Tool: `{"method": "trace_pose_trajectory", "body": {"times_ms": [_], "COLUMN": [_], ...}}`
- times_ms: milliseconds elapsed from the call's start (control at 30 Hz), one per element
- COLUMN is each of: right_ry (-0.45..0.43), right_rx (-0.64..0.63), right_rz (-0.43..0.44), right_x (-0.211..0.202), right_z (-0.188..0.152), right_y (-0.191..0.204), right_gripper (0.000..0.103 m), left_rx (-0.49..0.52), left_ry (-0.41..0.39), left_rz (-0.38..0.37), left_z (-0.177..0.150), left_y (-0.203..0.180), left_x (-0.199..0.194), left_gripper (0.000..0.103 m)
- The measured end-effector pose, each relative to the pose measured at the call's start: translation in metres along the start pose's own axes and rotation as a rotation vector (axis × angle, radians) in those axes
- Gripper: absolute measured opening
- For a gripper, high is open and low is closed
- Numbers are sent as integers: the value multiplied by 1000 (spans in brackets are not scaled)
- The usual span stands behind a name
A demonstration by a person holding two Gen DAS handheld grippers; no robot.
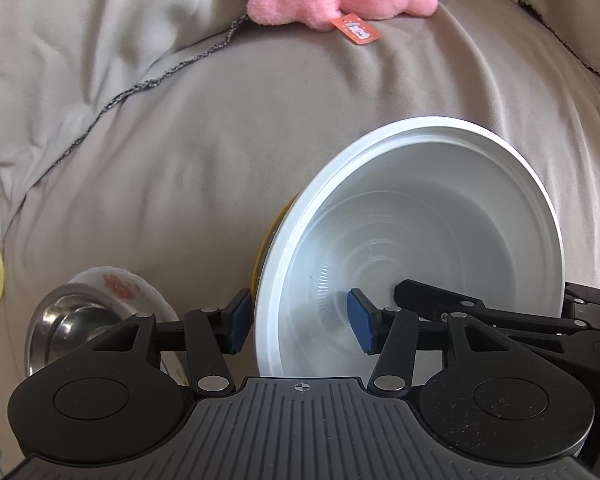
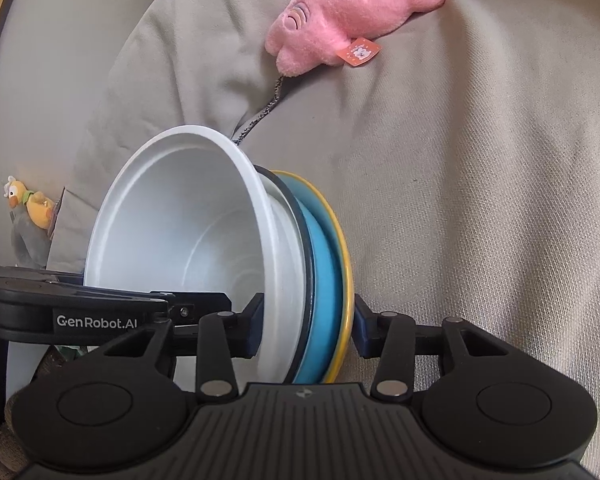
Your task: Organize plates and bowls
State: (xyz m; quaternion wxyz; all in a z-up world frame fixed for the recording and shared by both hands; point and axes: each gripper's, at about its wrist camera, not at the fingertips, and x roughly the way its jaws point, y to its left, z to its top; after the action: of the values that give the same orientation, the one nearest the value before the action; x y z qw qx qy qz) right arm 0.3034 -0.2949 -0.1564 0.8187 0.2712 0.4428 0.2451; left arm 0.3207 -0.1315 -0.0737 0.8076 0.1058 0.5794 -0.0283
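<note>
Crockery tipped on edge at lower centre: the right gripper [image 2: 306, 336] clamped a nested white plastic bowl [image 2: 180, 216], blue plate [image 2: 326, 280] and yellow plate [image 2: 346, 264], light but slippery, while the left gripper [image 1: 298, 320] straddled the bowl's rim, jaws wide, not gripping.

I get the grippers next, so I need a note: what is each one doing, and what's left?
Right gripper: shut on the stack, a white bowl against white, blue and yellow plates, held on edge.
Left gripper: open, fingers astride the white bowl's rim, not pressing.
Steel bowl: nested in the floral bowl on the cover, left of the stack.
Done: the stack is gathered.
Left: probably set it down and sort those two bowls.
</note>
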Motion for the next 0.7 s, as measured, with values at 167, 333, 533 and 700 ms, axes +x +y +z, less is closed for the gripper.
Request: {"method": "trace_pose_trajectory", "body": {"times_ms": [167, 333, 533, 700], "right_ry": [2, -3, 32, 51], "right_rx": [9, -1, 64, 63], "right_rz": [13, 6, 46, 50], "right_x": [1, -1, 1, 2], "right_z": [1, -2, 0, -1], "right_y": [-2, -1, -11, -11], "right_gripper": [45, 44, 44, 45], "left_rx": [35, 14, -5, -67], "left_ry": [-8, -4, 23, 30], "left_rz": [8, 5, -26, -57], "left_z": [-4, -4, -1, 0], "left_y": [-4, -3, -1, 6], "left_x": [1, 1, 5, 7], "left_gripper": [55, 55, 58, 58]}}
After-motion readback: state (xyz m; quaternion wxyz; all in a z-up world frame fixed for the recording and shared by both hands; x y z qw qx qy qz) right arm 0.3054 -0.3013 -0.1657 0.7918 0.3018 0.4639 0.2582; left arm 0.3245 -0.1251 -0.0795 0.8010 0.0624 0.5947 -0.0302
